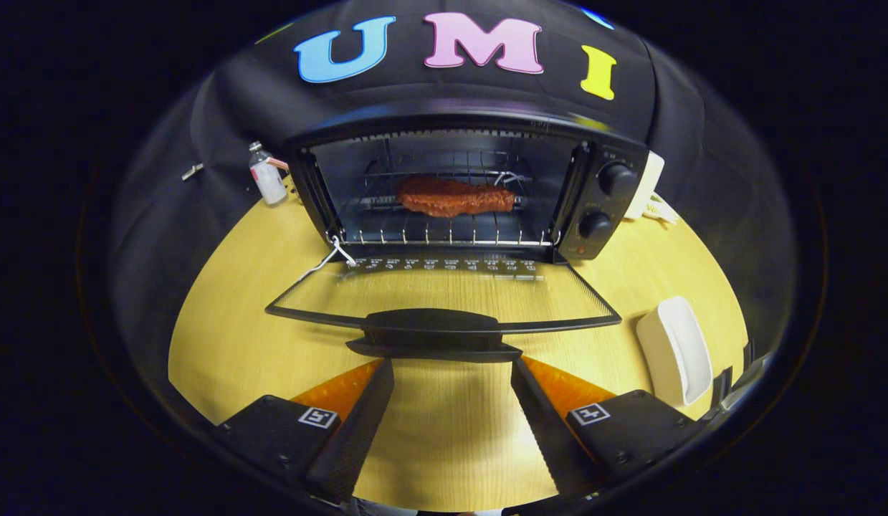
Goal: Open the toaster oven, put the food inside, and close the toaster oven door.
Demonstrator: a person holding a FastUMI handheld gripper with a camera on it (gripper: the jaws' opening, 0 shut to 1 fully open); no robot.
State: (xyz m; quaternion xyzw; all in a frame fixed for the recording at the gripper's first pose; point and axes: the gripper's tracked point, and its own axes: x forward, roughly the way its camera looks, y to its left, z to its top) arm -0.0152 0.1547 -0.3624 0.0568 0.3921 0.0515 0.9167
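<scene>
A black toaster oven (601, 208) stands at the back of the wooden table with its glass door (444, 290) folded down flat toward me. A reddish-brown piece of meat (454, 196) lies on the wire rack (444, 233) inside the oven. The door's black handle (433, 333) runs across just ahead of my fingertips. My gripper (451, 369) is open, with nothing between its fingers, and the tips sit just under and before the handle, one at each side of it.
A white oblong dish (676, 351) lies on the table to the right of the fingers. A small bottle (266, 174) stands left of the oven. A white cable and plug (651, 197) sit behind the oven's right side. Two knobs (616, 179) face me.
</scene>
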